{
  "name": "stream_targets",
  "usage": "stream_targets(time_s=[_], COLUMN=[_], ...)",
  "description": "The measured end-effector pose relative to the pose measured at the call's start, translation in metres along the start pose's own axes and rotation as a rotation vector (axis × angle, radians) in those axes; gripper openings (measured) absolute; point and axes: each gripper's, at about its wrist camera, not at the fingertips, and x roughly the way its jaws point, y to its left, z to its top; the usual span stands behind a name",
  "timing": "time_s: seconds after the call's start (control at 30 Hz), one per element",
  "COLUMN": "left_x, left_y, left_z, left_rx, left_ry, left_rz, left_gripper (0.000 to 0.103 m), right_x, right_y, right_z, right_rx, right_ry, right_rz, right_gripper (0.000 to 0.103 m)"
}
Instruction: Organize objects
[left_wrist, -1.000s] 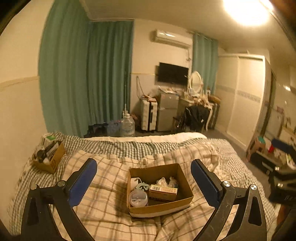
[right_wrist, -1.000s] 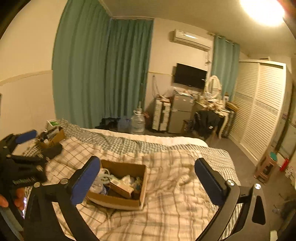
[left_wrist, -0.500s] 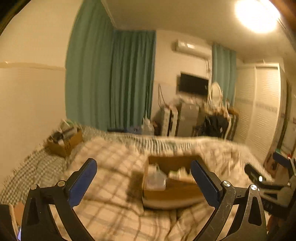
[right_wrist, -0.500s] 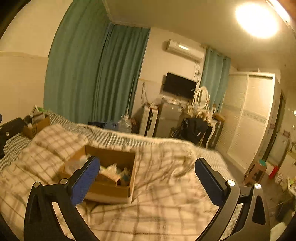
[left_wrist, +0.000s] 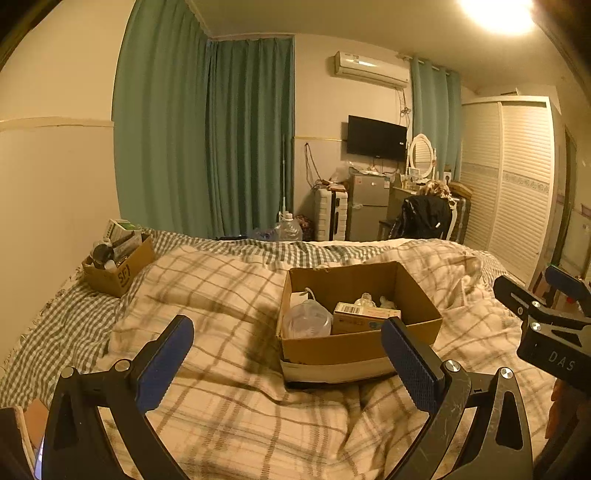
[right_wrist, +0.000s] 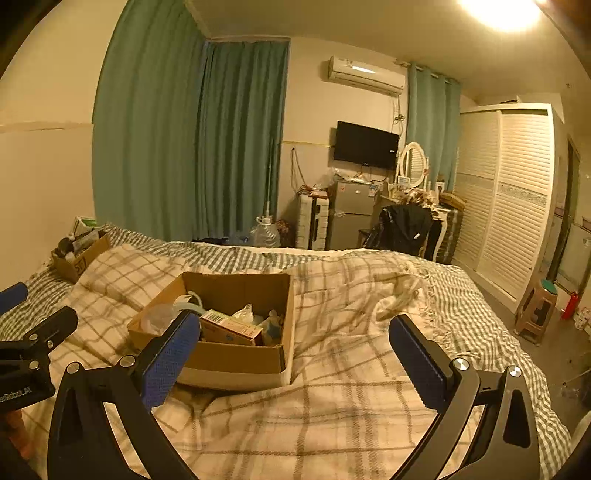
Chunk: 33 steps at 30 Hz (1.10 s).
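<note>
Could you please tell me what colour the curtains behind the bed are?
The curtains are teal green, clearest in the left wrist view.

"SF" on the far cardboard box (left_wrist: 122, 273), "DAS" on the right claw (left_wrist: 554, 354)

A ceiling lamp (left_wrist: 496, 14) glares warm yellow from the upper right, overexposed. The room is dim and amber-tinted. Fisheye bending curves the edges, and corners vignette black.

Right tongs (right_wrist: 295, 350) gape above cardboard box (right_wrist: 236, 363).
</note>
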Motion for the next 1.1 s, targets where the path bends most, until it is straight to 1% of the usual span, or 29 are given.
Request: stream_targets(time_s=[0.17,0.77,1.1], left_x=[0.0002,0.0007,0.0035], left_y=[-0.002,0.0021,0.0022], left_z=[0.0013,0.0013,0.0024], left_rx=[0.013,-0.013,-0.009], left_ry=[0.0,0.011,0.02], left_rz=[-0.004,-0.006,-0.003], left_gripper=[0.103,0.103,0.103], right_x=[-0.002,-0.0031,-0.0036], right_y=[0.0006,0.0033,0.0031], right_z=[0.0022,0.0012,0.0016], right_rx=[0.0,0.001,-0.001], right_ry=[-0.002,-0.004,-0.001], right_rz=[0.005,0.013,0.016], right_gripper=[0.103,0.103,0.103])
